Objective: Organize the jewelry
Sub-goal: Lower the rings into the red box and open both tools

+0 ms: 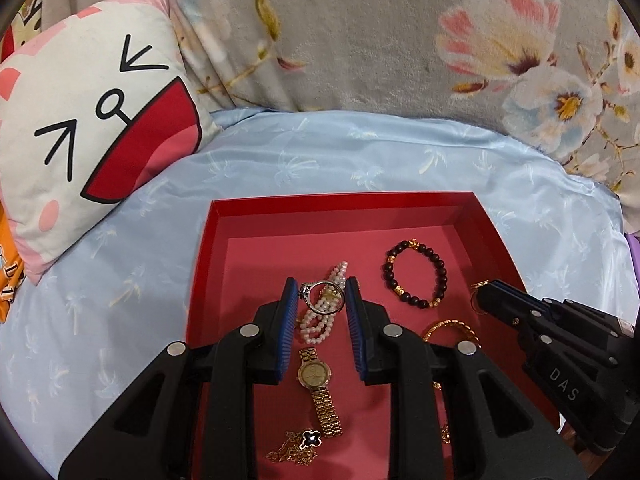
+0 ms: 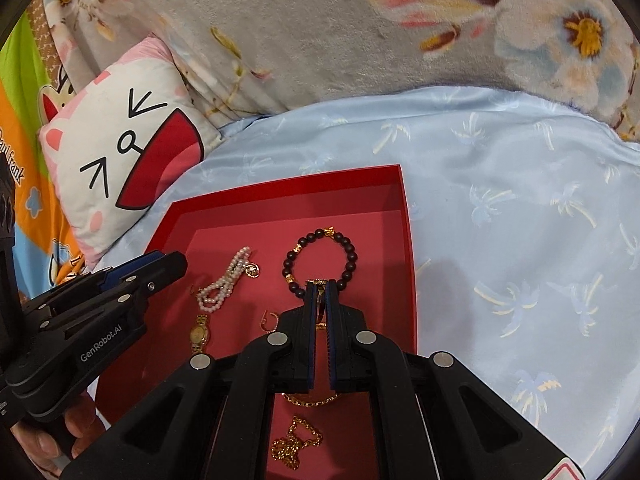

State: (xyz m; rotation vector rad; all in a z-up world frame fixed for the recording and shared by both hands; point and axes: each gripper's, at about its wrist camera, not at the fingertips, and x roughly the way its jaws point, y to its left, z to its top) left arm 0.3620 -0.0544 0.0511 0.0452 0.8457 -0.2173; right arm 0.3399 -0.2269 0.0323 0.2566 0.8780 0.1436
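Observation:
A red box (image 1: 340,204) lies on the bed with jewelry in it. My left gripper (image 1: 322,294) is shut on a silver ring (image 1: 320,298), held above a pearl bracelet (image 1: 316,326). A gold watch (image 1: 316,376) and a gold necklace with a black clover (image 1: 304,444) lie nearer. A dark bead bracelet (image 1: 416,274) lies at the right. My right gripper (image 2: 320,294) is shut on a gold ring (image 2: 320,300) over the bead bracelet (image 2: 320,258). It shows in the left wrist view (image 1: 486,296). Gold chains (image 2: 296,442) lie below it.
The box (image 2: 404,208) sits on a light blue sheet (image 1: 320,156). A cartoon-face pillow (image 1: 88,120) lies to the left and a grey floral blanket (image 1: 360,32) behind. A small gold hoop (image 2: 270,320) lies in the box.

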